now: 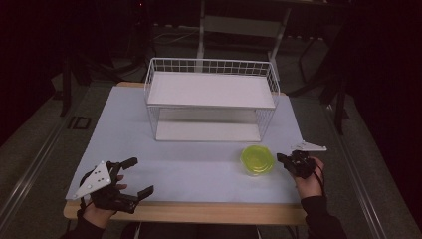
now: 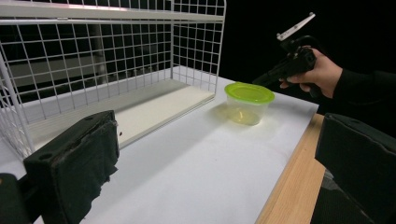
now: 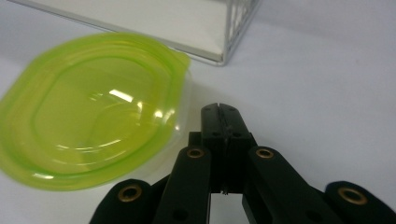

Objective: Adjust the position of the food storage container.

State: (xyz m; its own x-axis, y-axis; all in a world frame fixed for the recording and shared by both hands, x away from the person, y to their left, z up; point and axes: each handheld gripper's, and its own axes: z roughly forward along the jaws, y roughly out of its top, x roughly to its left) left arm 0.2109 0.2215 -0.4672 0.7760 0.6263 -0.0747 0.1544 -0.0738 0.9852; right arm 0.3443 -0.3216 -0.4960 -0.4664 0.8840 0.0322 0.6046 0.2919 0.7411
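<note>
Container (image 1: 257, 160) with a green lid is seen on the white table (image 1: 189, 164), just in front of the wire shelf rack (image 1: 211, 99) at its right corner. The right gripper (image 1: 281, 158) is held just beside it, jaws pressed together on nothing. The left gripper (image 1: 135, 175) is held wide apart near the table's front left edge.

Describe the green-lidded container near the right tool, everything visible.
The container is a small, clear plastic tub with a translucent lime-green lid on top, closed, with a small tab at one corner. It stands upright on the white table, in front of the wire rack's right end. The right tool, jaws shut, is close beside it; contact cannot be told.
</note>
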